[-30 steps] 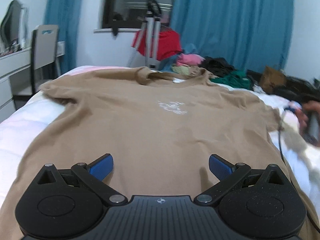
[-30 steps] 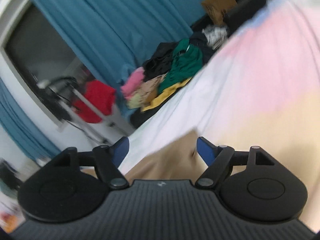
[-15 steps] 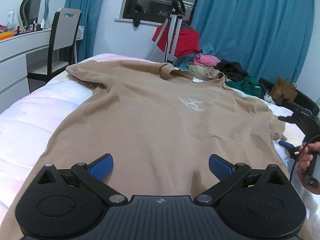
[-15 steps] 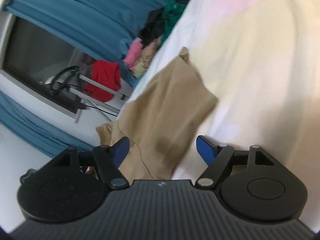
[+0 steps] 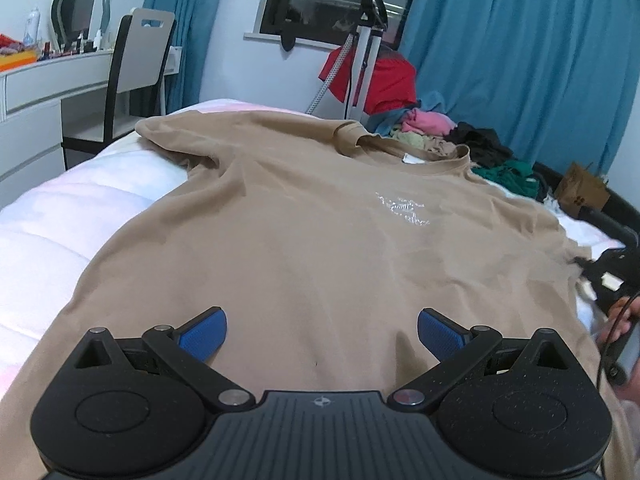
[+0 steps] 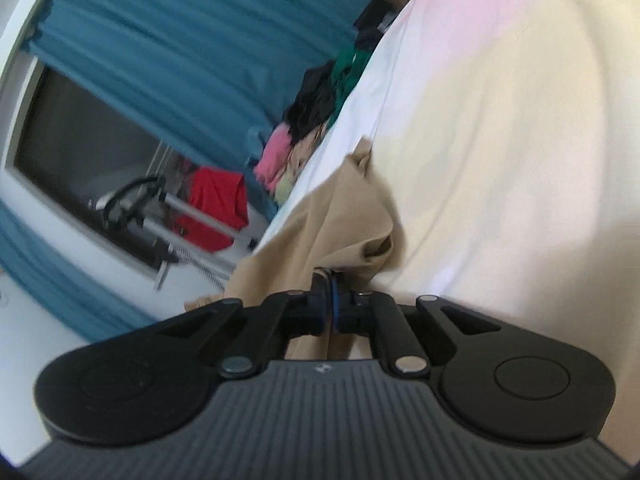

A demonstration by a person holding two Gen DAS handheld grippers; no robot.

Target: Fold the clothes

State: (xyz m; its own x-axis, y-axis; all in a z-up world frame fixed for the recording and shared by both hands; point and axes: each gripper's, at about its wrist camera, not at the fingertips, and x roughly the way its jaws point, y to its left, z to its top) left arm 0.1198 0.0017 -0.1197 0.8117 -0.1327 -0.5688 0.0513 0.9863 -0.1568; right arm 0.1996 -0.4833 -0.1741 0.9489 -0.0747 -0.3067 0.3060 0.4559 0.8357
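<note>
- The bed (image 5: 60, 216), under a pale quilt, serves as the folding area; its broad flat top lets a garment lie spread out.
- The tan T-shirt (image 5: 320, 248) lies face up on that bed, collar toward the window, body smoothed flat and both sleeves out, a layout that suits folding the sides inward.
- A heap of unfolded clothes (image 5: 460, 140) sits beyond the collar at the bed's far edge, well apart from the shirt's body, probably waiting their turn.
- The left gripper (image 5: 322, 334) hangs over the shirt's hem, tilted somewhat downward, jaws spread wide with nothing between them; it looks poised to take the lower edge.
- The right gripper (image 6: 327, 308) is rolled well over to one side, so the room appears slanted in its view, and points only slightly downward. Its jaws are clenched on the edge of the shirt's sleeve (image 6: 352, 216), which bunches ahead of them, seemingly to carry the sleeve inward.
</note>
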